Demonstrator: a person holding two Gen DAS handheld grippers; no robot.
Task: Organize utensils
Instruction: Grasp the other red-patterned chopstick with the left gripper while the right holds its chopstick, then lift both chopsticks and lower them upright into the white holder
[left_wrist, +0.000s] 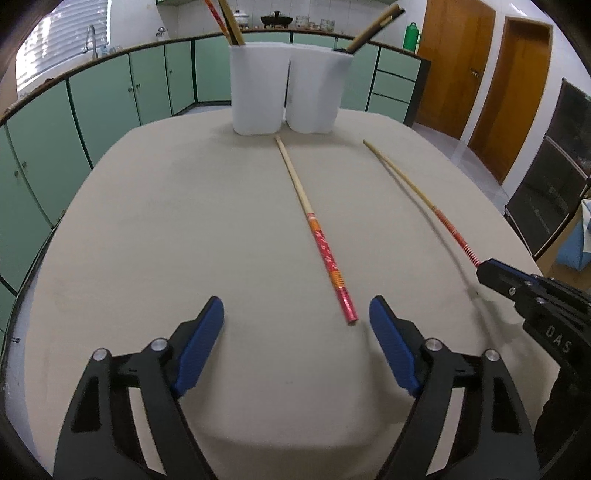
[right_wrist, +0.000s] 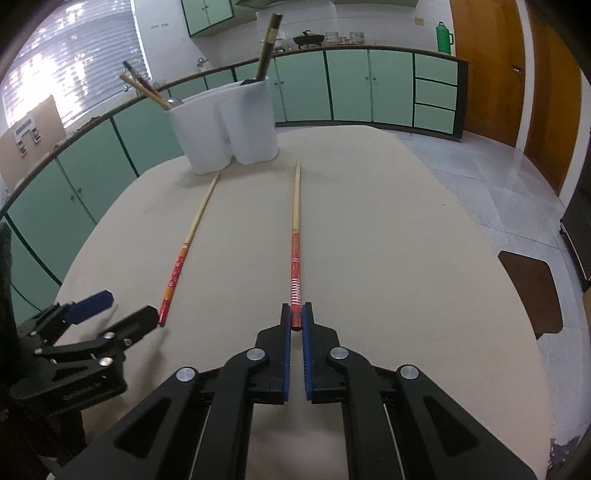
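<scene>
Two long chopsticks with red patterned handles lie on the beige table (left_wrist: 166, 221), tips toward two white holders (left_wrist: 258, 88) (left_wrist: 317, 92) at the far edge. The holders have several chopsticks standing in them. My left gripper (left_wrist: 295, 302) is open low over the table, and the handle end of the left chopstick (left_wrist: 314, 229) lies between its fingers, close to the right pad and untouched. My right gripper (right_wrist: 295, 308) is shut on the handle end of the right chopstick (right_wrist: 295, 229), which still rests along the table. The left gripper (right_wrist: 129, 304) also shows beside the left chopstick (right_wrist: 188, 243).
Green cabinets (left_wrist: 110, 92) curve around behind the table, with a sink tap at the far left. Wooden doors (left_wrist: 458, 55) and a green flask (left_wrist: 410, 35) stand at the right. A brown chair seat (right_wrist: 532, 291) sits off the table's right edge.
</scene>
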